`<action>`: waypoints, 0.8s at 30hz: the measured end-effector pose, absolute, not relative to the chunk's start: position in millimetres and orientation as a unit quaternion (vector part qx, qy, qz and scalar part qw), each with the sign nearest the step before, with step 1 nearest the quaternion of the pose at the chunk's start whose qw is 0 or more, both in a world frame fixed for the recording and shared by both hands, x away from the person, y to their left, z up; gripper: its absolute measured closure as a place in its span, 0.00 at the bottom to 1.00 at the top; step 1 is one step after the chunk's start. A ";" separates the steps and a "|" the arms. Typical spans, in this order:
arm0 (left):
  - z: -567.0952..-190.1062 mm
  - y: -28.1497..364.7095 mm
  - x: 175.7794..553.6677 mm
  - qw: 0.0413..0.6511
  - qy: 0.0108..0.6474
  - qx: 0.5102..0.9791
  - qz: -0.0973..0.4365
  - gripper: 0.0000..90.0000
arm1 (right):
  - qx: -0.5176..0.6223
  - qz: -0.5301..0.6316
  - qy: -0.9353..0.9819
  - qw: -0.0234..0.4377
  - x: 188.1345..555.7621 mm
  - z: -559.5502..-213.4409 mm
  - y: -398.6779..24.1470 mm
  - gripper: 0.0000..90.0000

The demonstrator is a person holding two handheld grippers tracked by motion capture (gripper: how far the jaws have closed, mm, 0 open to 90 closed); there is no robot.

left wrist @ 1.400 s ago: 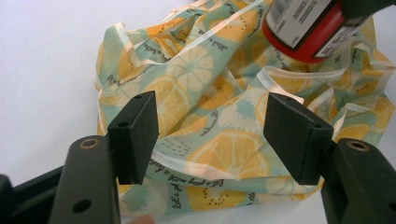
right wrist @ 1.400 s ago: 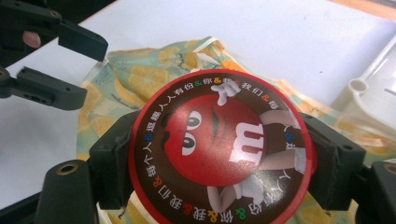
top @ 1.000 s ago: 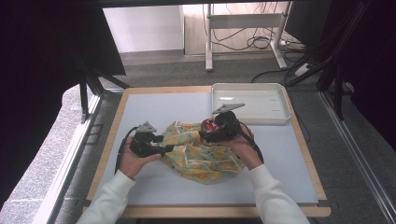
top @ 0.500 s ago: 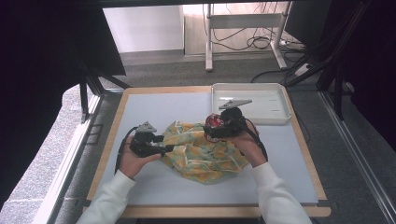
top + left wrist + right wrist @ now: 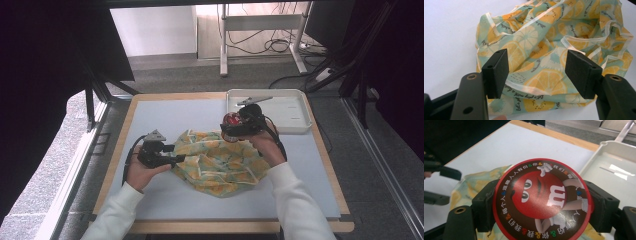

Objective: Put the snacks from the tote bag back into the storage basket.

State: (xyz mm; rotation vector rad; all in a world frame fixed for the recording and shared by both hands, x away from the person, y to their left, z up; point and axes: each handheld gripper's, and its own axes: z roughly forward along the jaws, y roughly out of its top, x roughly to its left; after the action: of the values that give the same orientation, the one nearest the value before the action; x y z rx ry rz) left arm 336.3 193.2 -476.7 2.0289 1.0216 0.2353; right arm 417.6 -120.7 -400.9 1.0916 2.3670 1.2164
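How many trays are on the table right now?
1. The white tray sits at the far right corner of the table, just beyond the right gripper, which holds a round red tin. The cloth bag could hide small items, not a tray.

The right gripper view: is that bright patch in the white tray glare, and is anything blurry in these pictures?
Right gripper view: yes, a light reflection on the white tray; the round red tin is sharp. Left gripper view: the lemon-print cloth is crisp, evenly lit. High view: table bright, surroundings very dark.

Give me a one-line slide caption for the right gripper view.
Right gripper clamps a round red candy tin above the lemon-print cloth bag, white tray beyond.
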 end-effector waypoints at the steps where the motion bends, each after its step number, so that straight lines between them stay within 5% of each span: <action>1: -476.7 193.2 336.3 0.416 0.407 0.808 0.094 0.40 | 0.378 0.420 0.815 0.133 420.0 -400.6 -121.3 0.26; 24: -478.6 191.3 337.4 0.411 0.406 0.812 0.088 0.40 | 0.413 0.404 0.804 0.142 471.9 -404.9 -125.1 0.26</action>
State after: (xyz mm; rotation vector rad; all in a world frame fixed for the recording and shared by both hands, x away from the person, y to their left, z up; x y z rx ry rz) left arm 337.4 191.3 -478.6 2.0431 1.0210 0.2208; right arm 471.9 -125.1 -404.9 1.1910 2.3200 1.1661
